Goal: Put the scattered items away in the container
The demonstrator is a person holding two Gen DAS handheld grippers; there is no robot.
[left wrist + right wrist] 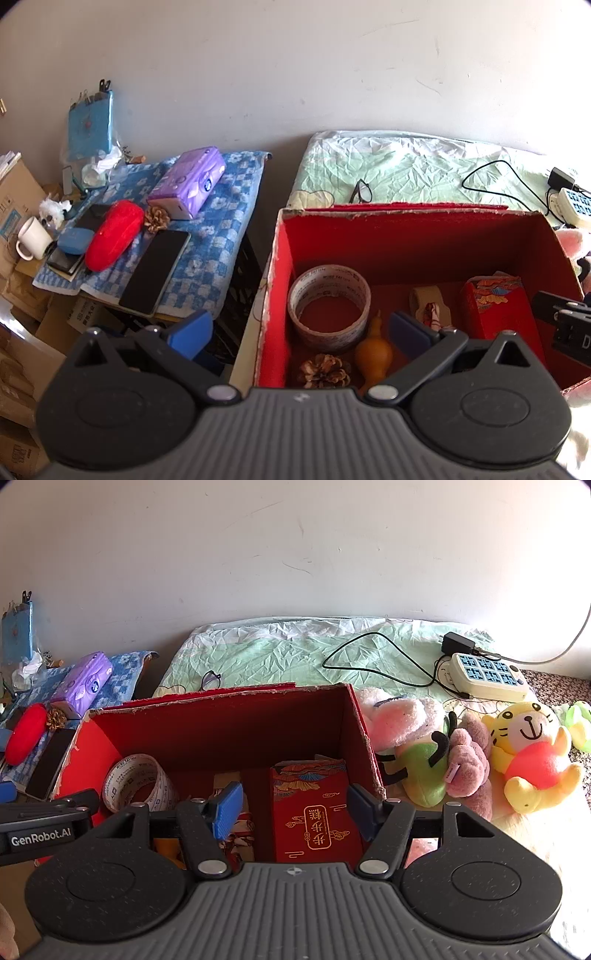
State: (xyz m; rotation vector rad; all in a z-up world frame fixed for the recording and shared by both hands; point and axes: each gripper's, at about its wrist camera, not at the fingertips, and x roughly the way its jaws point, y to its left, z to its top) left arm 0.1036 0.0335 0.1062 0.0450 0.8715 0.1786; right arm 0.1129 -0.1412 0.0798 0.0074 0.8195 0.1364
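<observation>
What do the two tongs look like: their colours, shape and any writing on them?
Both are alike. The left tongs and the right tongs have a ribbed grey body, two round black discs, black speckled link arms with silver rivets, and blue ribbed pads. The right wrist view shows white "GenRobot.AI" lettering on the left one's side. No cables or sleeves show.

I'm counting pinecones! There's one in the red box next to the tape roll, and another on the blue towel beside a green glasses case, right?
Almost: the glasses case is red, not green. The left wrist view shows it beside the towel's pinecone.
</observation>
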